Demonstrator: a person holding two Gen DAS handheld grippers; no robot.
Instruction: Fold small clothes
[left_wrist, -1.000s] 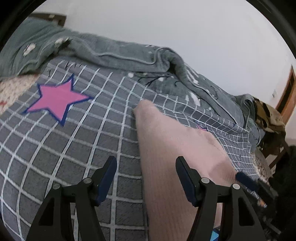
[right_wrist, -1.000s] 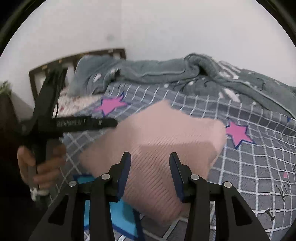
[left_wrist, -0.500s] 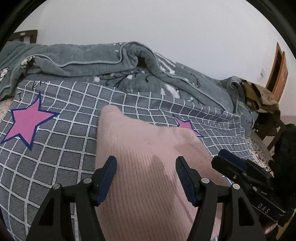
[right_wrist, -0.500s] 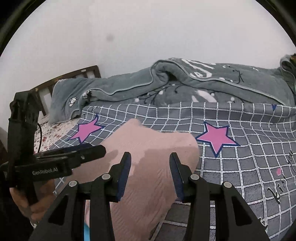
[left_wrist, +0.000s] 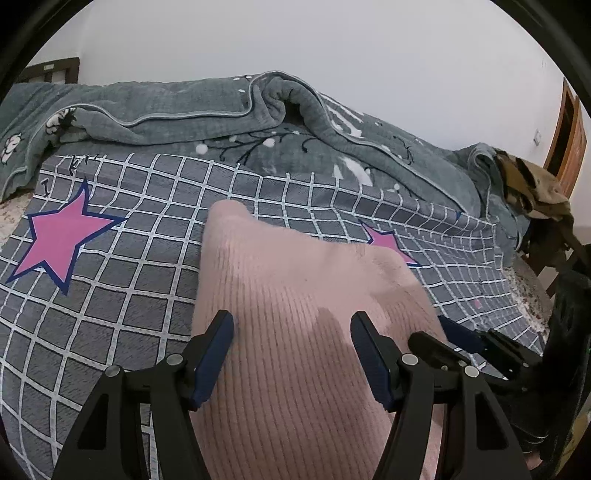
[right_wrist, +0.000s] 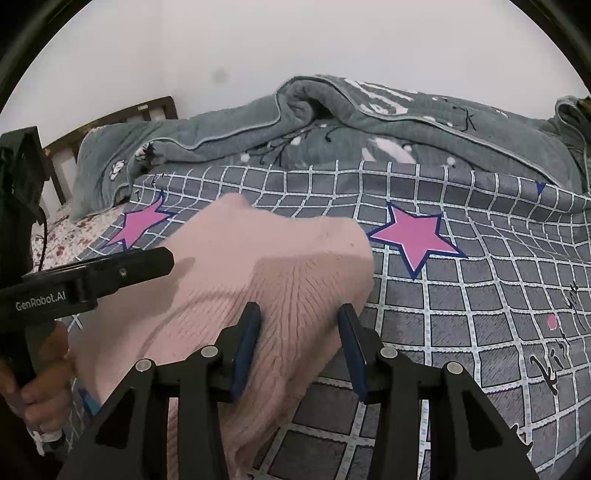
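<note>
A pink ribbed knit garment (left_wrist: 295, 295) lies folded on the grey checked bedspread (left_wrist: 140, 266) with pink stars. My left gripper (left_wrist: 291, 354) is open and empty, its fingers spread above the garment's near part. My right gripper (right_wrist: 299, 343) is also open and empty, over the garment (right_wrist: 258, 266) near its right edge. The left gripper's body shows at the left of the right wrist view (right_wrist: 92, 280), held by a hand. The right gripper's body shows at the right of the left wrist view (left_wrist: 487, 350).
A rumpled grey quilt (left_wrist: 258, 122) lies along the far side of the bed against a white wall. A wooden headboard (right_wrist: 110, 122) is at the left. A chair with brown clothes (left_wrist: 535, 192) and a wooden door stand at the right.
Both grippers have swung so the garment sits more centred between their fingers and closer. The grippers stay open. The garment itself lies in the same place.
</note>
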